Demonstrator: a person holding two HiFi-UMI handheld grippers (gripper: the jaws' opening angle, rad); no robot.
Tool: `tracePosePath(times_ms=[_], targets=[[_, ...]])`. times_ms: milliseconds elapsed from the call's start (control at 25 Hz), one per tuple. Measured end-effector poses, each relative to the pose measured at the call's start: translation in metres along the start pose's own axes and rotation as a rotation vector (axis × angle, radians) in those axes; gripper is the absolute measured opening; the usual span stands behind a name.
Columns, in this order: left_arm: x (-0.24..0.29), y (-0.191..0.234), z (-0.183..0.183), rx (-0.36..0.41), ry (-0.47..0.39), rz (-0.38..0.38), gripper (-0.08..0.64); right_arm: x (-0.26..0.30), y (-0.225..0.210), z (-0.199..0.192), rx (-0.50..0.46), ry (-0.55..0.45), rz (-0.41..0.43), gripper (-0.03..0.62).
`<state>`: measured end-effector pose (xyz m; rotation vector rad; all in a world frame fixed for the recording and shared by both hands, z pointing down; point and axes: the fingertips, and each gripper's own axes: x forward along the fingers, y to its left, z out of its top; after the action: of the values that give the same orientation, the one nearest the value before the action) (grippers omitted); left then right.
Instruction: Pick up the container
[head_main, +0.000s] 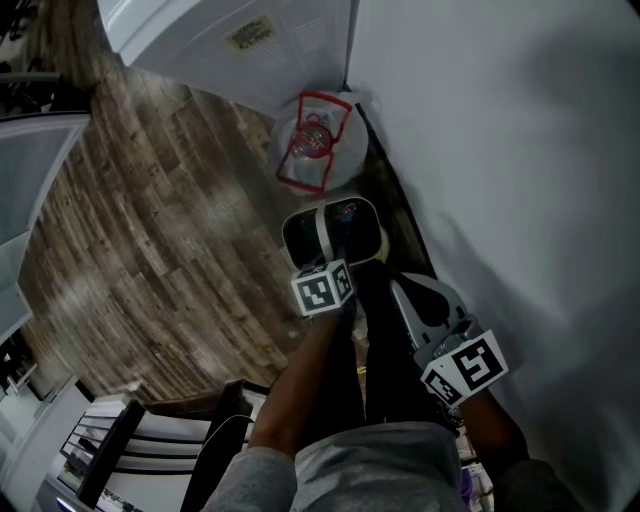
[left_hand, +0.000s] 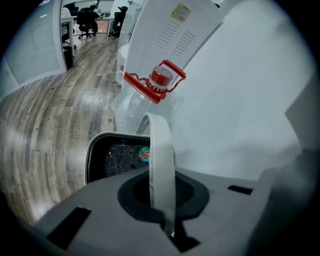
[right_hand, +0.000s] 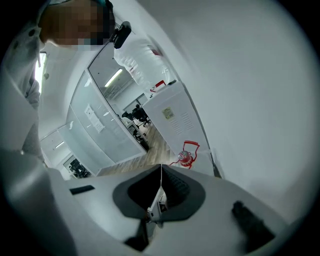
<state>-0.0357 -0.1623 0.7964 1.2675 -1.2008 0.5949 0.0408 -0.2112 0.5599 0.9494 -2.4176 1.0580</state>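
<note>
The container (head_main: 345, 215) is a dark basket with a white rim and a white bail handle (head_main: 325, 236). It hangs above the wooden floor. My left gripper (head_main: 335, 262) is shut on the top of that handle. In the left gripper view the handle (left_hand: 161, 150) runs straight into the closed jaws of the left gripper (left_hand: 162, 200), and the container's dark mesh inside (left_hand: 117, 157) shows just beyond. My right gripper (head_main: 425, 295) is beside it near the wall, shut with nothing in it. The right gripper view shows the right gripper (right_hand: 160, 187) with its jaws meeting in a thin line.
A large clear water jug with a red cap and handle (head_main: 315, 145) stands on the floor in the corner, also in view as the jug (left_hand: 155, 82) and the jug (right_hand: 186, 156). A white cabinet (head_main: 230, 40) and a white wall (head_main: 520, 150) bound the corner. A rack (head_main: 130, 450) sits at lower left.
</note>
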Motion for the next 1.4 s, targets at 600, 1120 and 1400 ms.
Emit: tracePosePath(times_ms=[600,1120,1400], targets=[[-0.147,-0.002,0.0,-0.039,-0.031,-0.028,0.012,-0.05,0.058,0.067,-0.091,-0.069,0.003,0.028],[-0.252,0.018,0.018,-0.073,-0.085,-0.012,0.012,-0.105,0.102,0.144,-0.234,-0.171,-0.032,0.028],[-0.295,0.024,0.017,-0.062,-0.112,-0.035,0.012,-0.134,0.122,0.179,-0.307,-0.236,-0.079,0.028]])
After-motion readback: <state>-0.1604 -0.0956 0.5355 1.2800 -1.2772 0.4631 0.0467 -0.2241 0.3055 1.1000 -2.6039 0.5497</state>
